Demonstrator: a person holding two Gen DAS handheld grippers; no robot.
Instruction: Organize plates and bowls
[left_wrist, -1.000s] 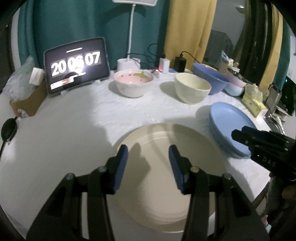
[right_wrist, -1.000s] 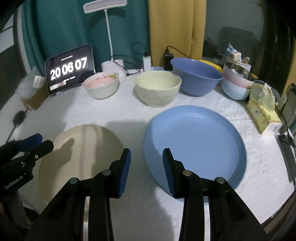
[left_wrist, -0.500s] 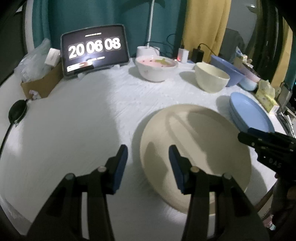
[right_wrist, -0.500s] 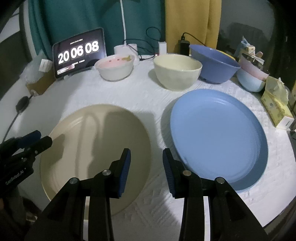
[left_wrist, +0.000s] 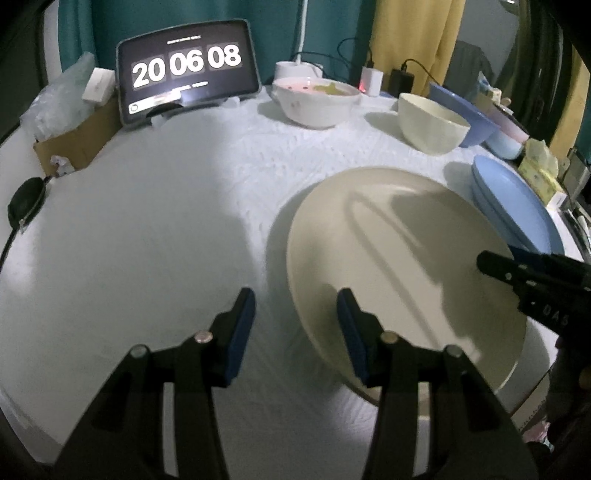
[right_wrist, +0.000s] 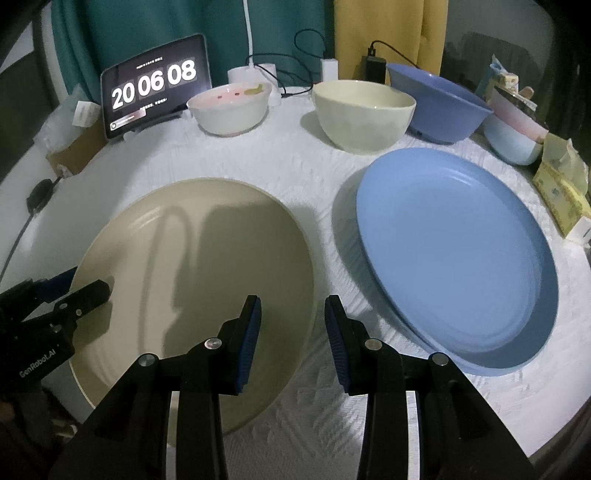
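On the desk: cream plate lies flat near the front edge, blue plates just beside it on the right, a strip of white cloth between them.
Back row: pink bowl, cream bowl and blue bowl stand upright, rims up, with two more bowls nested at far right.
Left gripper: jaws spread, holding nothing, straddling the cream plate's left rim, one finger over the plate and one over bare cloth.
Right gripper: jaws spread as well, empty, hanging over the plate's right rim and the gap toward the blue plates.
Step in hand: looks like the approach to the cream plate, both tools closing in from opposite sides, no grip yet.
Next move: by my read, one set of jaws has to drop over the rim and pinch it, then lift and carry the plate across onto the blue stack; a thin, low rim on soft cloth calls for a shallow, level entry.
Orientation: plate faces up, eating side showing; round, so no true long axis, only the fisheye stretches it into an oval.
Blue plates: look like a stack, since the left wrist view shows a second rim below; also face up.
Risk: rim could slip or the plate tilt if pinched too near its edge.
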